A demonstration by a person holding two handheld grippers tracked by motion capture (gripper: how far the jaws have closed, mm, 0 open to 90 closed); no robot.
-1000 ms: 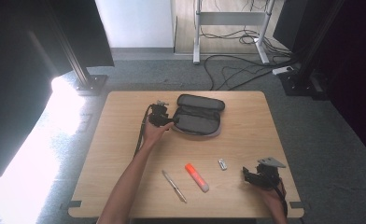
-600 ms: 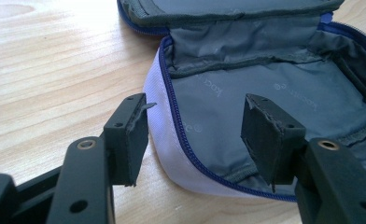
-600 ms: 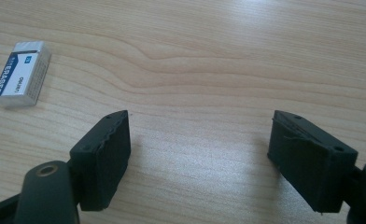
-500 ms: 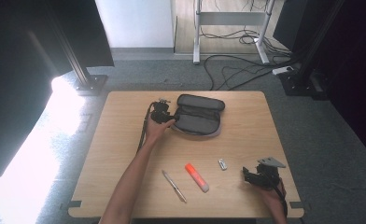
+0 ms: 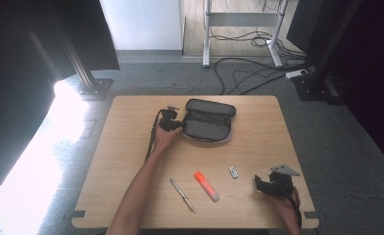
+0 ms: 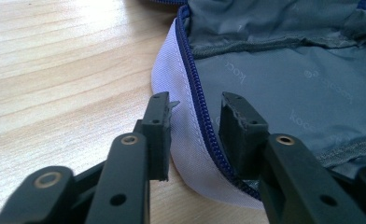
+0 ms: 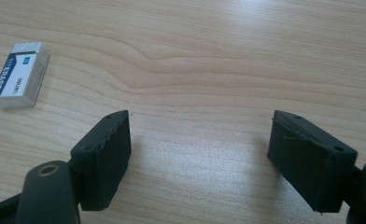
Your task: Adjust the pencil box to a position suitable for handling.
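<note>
Looking down from the high view, we find the left gripper (image 5: 179, 126) at the left end of an open grey pencil case (image 5: 207, 122) lying on the far middle of the wooden table (image 5: 131, 161). In the left gripper view its jaws have just been closing and now straddle the case's lilac edge and blue zipper (image 6: 200, 109); a gap remains on each side, so nothing is pinched yet. The right gripper (image 5: 259, 184) rests at the near right corner, jaws spread wide over bare wood and grasping nothing, an eraser (image 7: 20, 74) near it. A pen (image 5: 182, 195) and an orange marker (image 5: 206, 185) lie between the arms.
</note>
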